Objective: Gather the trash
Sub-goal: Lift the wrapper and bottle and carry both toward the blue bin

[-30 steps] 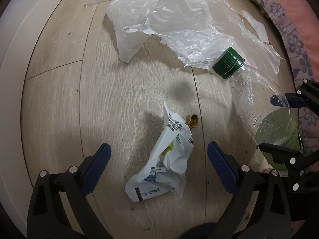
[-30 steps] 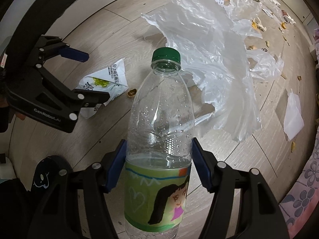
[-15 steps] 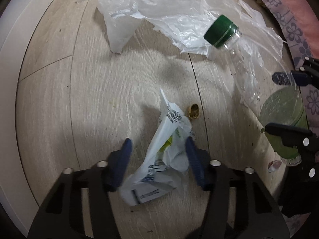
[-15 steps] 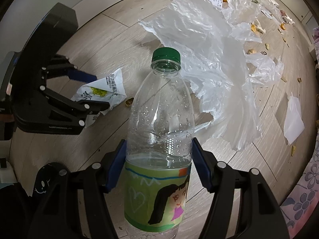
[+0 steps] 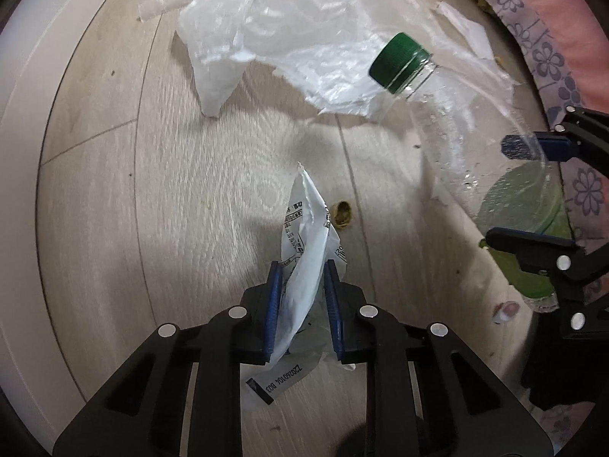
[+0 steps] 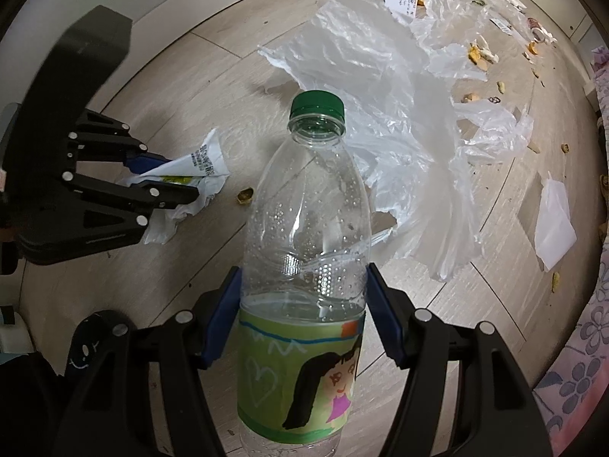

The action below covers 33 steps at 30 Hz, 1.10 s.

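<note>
My left gripper (image 5: 302, 274) is shut on a crumpled white snack wrapper (image 5: 304, 236) with black print, at floor level; it also shows in the right wrist view (image 6: 190, 167), pinched by the left gripper (image 6: 182, 175). My right gripper (image 6: 302, 285) is shut on a clear plastic bottle (image 6: 308, 228) with a green cap and a green cartoon label, held above the floor. In the left wrist view the bottle (image 5: 456, 122) and right gripper (image 5: 517, 190) are at the right.
A large clear plastic bag (image 6: 399, 114) lies spread on the wooden floor ahead. A nut shell (image 5: 342, 213) lies by the wrapper. White paper scraps (image 6: 553, 221) and shell bits (image 6: 479, 53) are scattered farther right. A floral mat (image 5: 548, 53) borders the right side, a white wall base (image 5: 23, 122) the left.
My left gripper moved forward over the wrapper and closed on it; it was wide open a second ago. The right gripper kept holding the bottle, shifting slightly.
</note>
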Available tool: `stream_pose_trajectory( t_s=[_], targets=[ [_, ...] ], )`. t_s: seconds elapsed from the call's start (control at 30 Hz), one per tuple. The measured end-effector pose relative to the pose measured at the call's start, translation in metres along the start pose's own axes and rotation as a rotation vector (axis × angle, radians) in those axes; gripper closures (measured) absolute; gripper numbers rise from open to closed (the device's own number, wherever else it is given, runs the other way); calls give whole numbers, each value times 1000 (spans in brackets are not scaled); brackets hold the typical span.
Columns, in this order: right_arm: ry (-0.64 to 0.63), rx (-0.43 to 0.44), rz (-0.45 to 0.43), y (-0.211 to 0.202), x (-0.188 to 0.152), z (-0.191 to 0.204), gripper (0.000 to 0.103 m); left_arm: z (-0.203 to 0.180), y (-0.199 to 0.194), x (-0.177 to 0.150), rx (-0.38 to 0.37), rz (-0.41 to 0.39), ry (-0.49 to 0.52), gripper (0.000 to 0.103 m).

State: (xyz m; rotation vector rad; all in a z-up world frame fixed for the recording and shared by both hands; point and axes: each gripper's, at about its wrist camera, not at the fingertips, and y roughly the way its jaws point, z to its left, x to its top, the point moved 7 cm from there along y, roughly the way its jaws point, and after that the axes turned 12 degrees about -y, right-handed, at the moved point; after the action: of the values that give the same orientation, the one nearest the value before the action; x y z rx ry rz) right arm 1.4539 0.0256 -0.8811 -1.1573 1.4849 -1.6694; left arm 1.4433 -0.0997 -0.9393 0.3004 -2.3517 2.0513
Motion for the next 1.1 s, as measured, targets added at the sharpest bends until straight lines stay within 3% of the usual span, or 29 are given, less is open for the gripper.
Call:
stream_pose_trajectory(
  t_s=[0.23, 0.53, 0.7, 0.83, 0.97, 1.1],
  targets=[
    [20, -6, -25, -40, 5, -6, 42, -10, -50, 13, -20, -24, -2, 83],
    [72, -69, -66, -142, 14, -32, 42, -54, -148, 52, -48, -85, -15, 83],
    [154, -130, -90, -224, 17, -49, 42, -78, -224, 68, -57, -115, 8, 83],
    [296, -165, -97, -296, 15, -58, 42, -93, -302, 78, -62, -136, 19, 83],
    [404, -182, -119, -379, 17, -51, 42, -112, -385, 86, -79, -151, 46, 83],
    [427, -202, -151, -453, 25, -40, 42, -132, -457, 95, -100, -193, 92, 83]
  ],
)
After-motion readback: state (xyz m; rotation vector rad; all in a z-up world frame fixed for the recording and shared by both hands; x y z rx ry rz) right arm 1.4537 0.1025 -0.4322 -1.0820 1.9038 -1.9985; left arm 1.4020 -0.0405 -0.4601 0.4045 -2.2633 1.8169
